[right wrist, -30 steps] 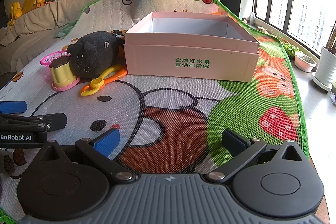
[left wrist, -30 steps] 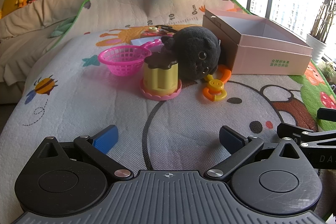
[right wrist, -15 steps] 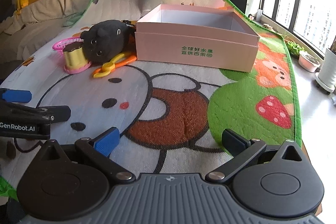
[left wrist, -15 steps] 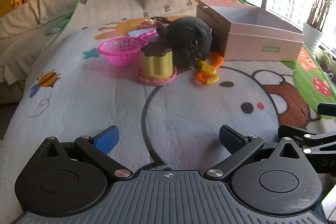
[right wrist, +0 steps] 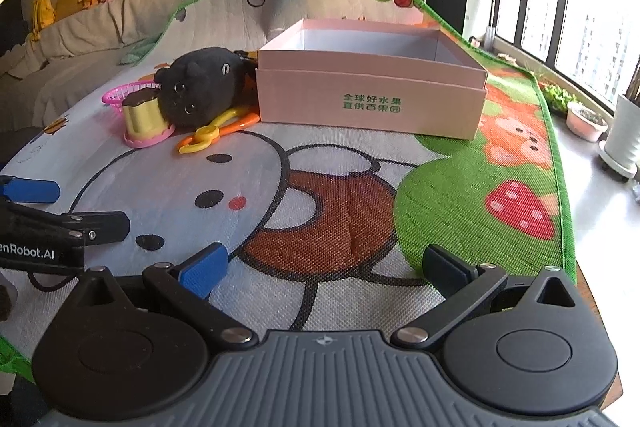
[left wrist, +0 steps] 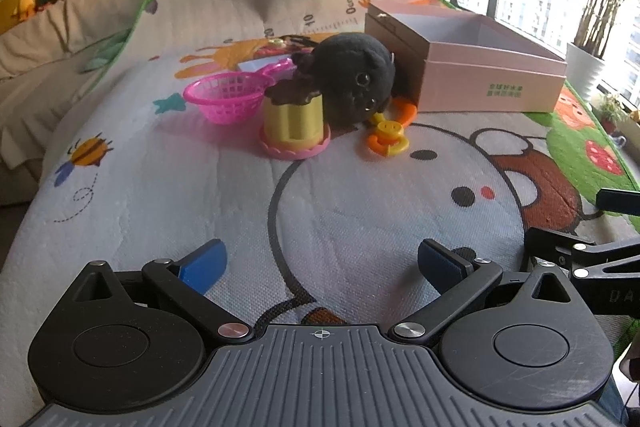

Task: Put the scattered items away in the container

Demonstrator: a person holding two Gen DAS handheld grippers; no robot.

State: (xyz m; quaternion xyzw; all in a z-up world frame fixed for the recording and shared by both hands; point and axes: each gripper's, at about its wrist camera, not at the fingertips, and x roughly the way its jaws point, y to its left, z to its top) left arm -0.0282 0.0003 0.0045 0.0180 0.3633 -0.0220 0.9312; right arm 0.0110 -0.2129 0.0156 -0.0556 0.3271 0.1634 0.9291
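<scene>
One box (right wrist: 370,95), one plush (right wrist: 202,91), one basket (left wrist: 228,97).

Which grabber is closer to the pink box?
Right. The right gripper faces the pink box straight ahead across the mat. The left gripper sits further left, with the box ahead to its right.

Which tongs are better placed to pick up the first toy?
Probably the left tongs: open, facing the yellow cup and black plush. The right tongs face the pink box.

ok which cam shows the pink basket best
The left wrist view: the pink basket shows its whole mesh bowl and handle. In the right wrist view only a sliver of rim shows behind the yellow cup.
</scene>
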